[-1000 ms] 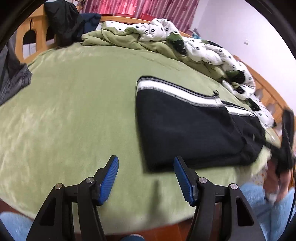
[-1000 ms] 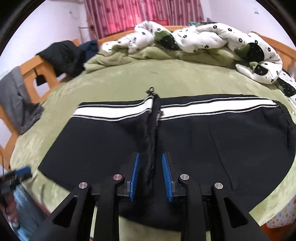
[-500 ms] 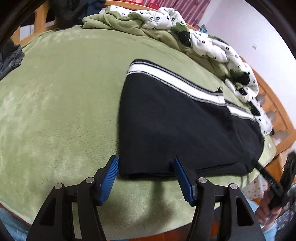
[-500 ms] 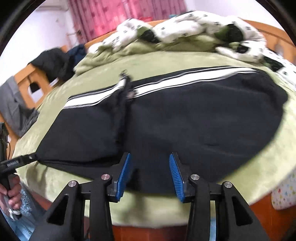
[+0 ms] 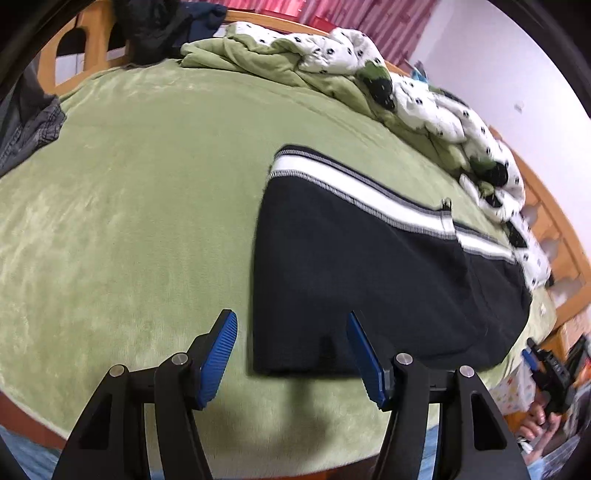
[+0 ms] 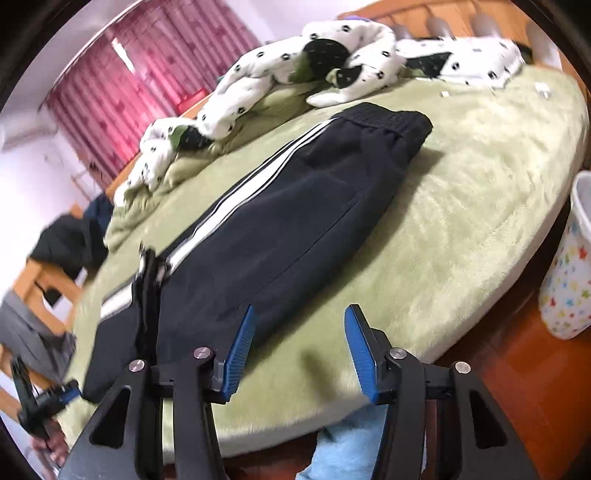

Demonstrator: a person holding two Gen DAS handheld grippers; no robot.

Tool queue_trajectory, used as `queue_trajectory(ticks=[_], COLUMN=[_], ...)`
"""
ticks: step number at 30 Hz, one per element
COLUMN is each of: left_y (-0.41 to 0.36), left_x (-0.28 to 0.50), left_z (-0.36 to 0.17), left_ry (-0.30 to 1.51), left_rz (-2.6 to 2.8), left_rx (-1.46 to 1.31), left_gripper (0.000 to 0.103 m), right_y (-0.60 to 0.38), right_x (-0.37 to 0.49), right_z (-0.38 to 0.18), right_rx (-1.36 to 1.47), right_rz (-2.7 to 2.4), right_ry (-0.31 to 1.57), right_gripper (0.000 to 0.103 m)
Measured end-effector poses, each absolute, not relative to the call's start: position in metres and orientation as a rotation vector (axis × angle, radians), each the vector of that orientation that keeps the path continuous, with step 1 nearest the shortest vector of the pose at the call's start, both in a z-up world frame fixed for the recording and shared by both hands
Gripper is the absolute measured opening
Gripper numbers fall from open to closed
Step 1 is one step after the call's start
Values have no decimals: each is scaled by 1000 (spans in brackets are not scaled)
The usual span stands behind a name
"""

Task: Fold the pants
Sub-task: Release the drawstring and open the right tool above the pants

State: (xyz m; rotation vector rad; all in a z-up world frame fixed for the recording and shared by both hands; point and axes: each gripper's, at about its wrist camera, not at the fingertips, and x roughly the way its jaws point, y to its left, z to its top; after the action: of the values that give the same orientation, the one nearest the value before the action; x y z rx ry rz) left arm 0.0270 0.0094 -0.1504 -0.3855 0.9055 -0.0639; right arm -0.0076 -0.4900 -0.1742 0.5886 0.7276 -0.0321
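Black pants (image 5: 369, 269) with white side stripes lie folded on the green bed cover (image 5: 129, 221). My left gripper (image 5: 291, 350) hovers open at the pants' near left corner, the hem edge between its blue pads without contact. In the right wrist view the pants (image 6: 288, 206) stretch away to the waistband at the upper right. My right gripper (image 6: 299, 343) is over the bed's front edge beside the pants, its jaws opening with only green cover between them. The right gripper (image 5: 546, 373) also shows at the far right of the left wrist view.
A white spotted quilt (image 6: 288, 62) and green blanket are piled along the far side. Dark clothes (image 5: 159, 22) hang on the wooden bed frame. A star-patterned white bin (image 6: 569, 266) stands on the floor at right. Grey cloth (image 5: 26, 122) lies at left.
My right gripper let go of the pants' middle fold, widened and swept right along the bed's front edge, rolling as it went. My left gripper drifted slightly closer to the pants' corner.
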Motion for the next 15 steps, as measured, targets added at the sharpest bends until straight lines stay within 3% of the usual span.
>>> queue_trajectory(ticks=[15], left_y=[30], left_x=[137], left_z=[-196], left_ry=[984], left_rz=[-251], left_rx=[-455], left_gripper=[60], right_y=[-543], right_x=[103], right_z=[-202], right_rx=[730], right_rz=[-83], right_ry=[733], right_gripper=[52])
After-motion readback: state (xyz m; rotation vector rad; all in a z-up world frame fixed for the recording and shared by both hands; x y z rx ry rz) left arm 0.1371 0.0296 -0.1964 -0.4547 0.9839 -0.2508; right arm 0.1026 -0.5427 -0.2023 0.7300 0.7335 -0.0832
